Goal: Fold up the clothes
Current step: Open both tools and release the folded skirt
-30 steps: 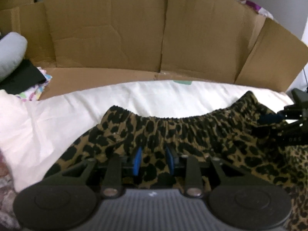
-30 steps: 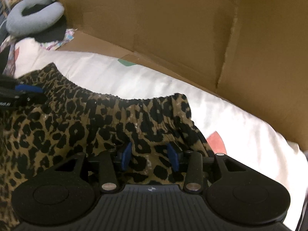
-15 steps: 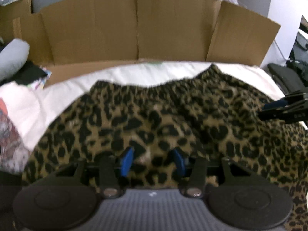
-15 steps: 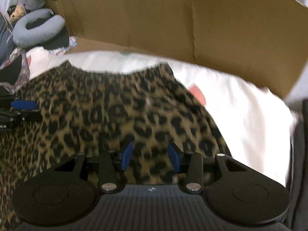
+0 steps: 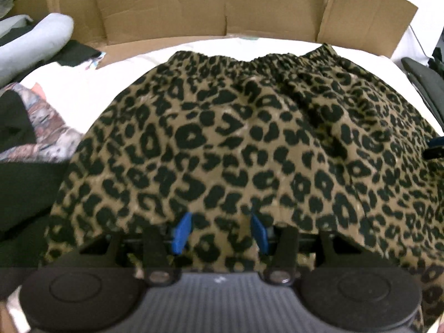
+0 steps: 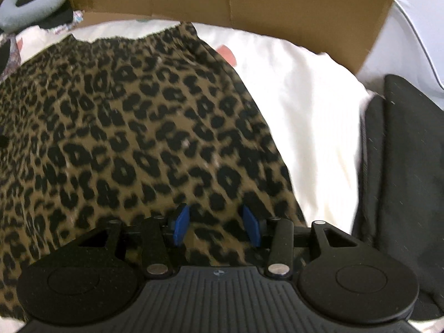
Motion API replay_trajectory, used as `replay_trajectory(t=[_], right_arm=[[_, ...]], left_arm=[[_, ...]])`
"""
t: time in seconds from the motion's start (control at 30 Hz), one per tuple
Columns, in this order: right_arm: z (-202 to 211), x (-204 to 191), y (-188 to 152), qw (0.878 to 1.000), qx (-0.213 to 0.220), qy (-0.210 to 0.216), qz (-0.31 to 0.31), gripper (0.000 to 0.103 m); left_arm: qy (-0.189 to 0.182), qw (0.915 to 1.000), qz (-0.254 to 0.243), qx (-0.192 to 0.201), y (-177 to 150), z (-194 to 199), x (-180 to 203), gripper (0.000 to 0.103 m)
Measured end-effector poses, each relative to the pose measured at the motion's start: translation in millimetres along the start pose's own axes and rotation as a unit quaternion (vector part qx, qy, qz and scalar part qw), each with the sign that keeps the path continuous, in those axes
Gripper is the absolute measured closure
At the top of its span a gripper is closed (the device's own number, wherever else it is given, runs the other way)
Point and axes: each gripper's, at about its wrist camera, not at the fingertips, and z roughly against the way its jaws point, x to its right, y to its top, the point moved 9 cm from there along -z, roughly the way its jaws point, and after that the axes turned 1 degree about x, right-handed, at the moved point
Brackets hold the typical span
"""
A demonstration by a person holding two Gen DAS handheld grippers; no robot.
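A leopard-print skirt point(image 5: 236, 138) lies spread on a white sheet point(image 5: 69, 88), its elastic waistband at the far side near the cardboard. It also fills the right wrist view point(image 6: 125, 138). My left gripper point(image 5: 219, 230) is open, its blue pads over the skirt's near hem with cloth between them. My right gripper point(image 6: 216, 224) is open too, over the near hem close to the skirt's right edge. The right gripper's tip shows at the right edge of the left wrist view point(image 5: 435, 147).
A cardboard wall point(image 5: 222, 2) stands behind the sheet. A grey neck pillow point(image 6: 30, 0) and dark clothes lie at far left. A patterned garment point(image 5: 41, 133) lies left of the skirt. A black bag or chair point(image 6: 402, 166) stands right of the sheet.
Both grippers have pulled back from the waistband toward the near hem. Their jaws have spread a little wider. More of the skirt now shows, lying flat.
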Motion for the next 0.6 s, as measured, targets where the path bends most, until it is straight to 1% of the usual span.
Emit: replay_trajectory(t=[0.13,0.37,0.47,0.6], right_arm=[[19,14,-12,1.000,-0.002,-0.001,-0.025,0.054],[65,31,-18,0.996,0.040,0.021,-0.077,0.053],[82,37,-24,0.993,0.057,0.035,-0.101,0.053],[97,44,-39,0.988,0.068,0.049,-0.133,0.053]], left_arm=[[0.002,0.9999,0.015,-0.004,-9,20,-7,0.052],[0.008,0.9987,0.050,0.001,-24,63,-25,0.048],[0.008,0.9969,0.078,0.004,-35,79,-31,0.046],[0.005,0.9931,0.117,0.005,-55,97,-39,0.041]])
